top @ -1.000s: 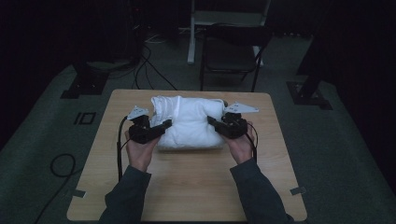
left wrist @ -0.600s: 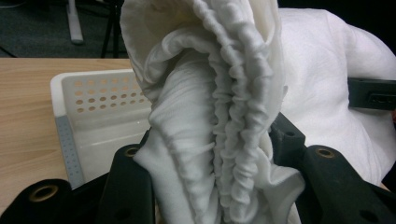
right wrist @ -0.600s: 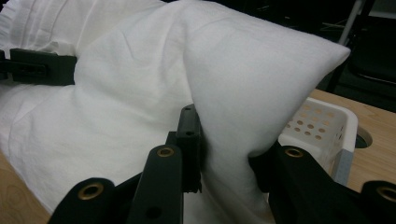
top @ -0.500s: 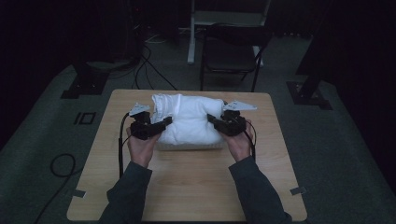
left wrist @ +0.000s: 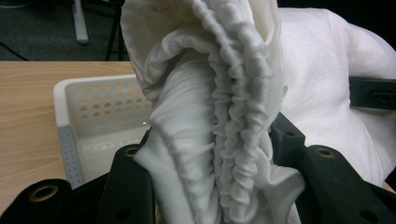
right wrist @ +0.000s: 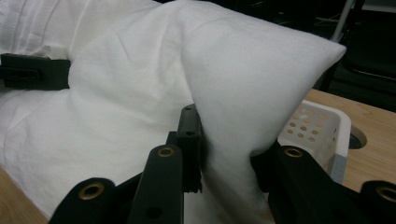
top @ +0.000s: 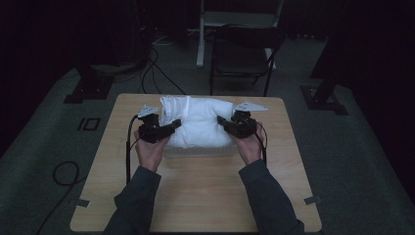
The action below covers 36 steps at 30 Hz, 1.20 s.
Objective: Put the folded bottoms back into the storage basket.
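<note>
Cloth [top: 198, 122] sits heaped over a white basket [left wrist: 100, 109] on the worktop [top: 195, 196]. Left tool [left wrist: 212, 186] pinches its gathered edge; right tool [right wrist: 226, 154] grips a corner. Judging by this, most still bulges above the rim, so tucking remains.

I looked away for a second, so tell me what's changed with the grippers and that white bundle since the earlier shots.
Hardly anything. The left gripper and right gripper stay clamped on opposite ends of the white cloth bundle, which still sits in the white basket on the table. Both hands may have eased slightly toward the person, but the shift is too small to be sure. Nothing was let go or newly grabbed.
</note>
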{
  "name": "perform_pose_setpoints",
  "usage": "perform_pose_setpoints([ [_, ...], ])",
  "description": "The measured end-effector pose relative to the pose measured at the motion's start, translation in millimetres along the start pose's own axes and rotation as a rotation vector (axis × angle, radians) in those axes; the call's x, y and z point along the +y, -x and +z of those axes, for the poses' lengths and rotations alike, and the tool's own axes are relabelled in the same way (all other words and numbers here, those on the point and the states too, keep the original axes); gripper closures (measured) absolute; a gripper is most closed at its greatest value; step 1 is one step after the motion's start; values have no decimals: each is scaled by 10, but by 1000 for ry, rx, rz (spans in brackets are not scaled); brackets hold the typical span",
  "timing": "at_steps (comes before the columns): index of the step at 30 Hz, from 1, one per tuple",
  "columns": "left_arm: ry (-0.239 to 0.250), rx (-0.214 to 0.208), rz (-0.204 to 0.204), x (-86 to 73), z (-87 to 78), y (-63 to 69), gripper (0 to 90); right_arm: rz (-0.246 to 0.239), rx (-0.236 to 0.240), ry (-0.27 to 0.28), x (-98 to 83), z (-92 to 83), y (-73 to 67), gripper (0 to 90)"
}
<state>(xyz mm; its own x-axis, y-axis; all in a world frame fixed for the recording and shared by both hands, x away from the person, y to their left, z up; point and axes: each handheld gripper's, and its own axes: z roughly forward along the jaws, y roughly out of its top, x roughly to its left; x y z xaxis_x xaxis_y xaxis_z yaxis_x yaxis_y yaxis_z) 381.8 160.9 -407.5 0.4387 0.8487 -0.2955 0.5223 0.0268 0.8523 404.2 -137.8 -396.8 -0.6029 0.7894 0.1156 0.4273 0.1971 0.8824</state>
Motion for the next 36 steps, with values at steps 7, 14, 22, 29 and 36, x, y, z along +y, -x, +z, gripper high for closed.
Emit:
perform_pose_setpoints([
  [7, -7, 14, -4, 25, 42, -17, 544, 10, -2, -9, 19, 68, 44, 733],
  [14, -12, 24, -8, 53, 100, -46, 544, 23, -4, -13, 25, 141, 91, 734],
  [22, -11, 27, -25, 67, 187, -107, 544, 27, -15, -22, 64, 220, 132, 736],
  [29, -19, 34, -36, 74, 252, -157, 545, 35, -19, -34, 61, 313, 171, 736],
  [36, -26, 38, -26, 103, 316, -181, 544, 41, -25, -43, 59, 376, 215, 738],
])
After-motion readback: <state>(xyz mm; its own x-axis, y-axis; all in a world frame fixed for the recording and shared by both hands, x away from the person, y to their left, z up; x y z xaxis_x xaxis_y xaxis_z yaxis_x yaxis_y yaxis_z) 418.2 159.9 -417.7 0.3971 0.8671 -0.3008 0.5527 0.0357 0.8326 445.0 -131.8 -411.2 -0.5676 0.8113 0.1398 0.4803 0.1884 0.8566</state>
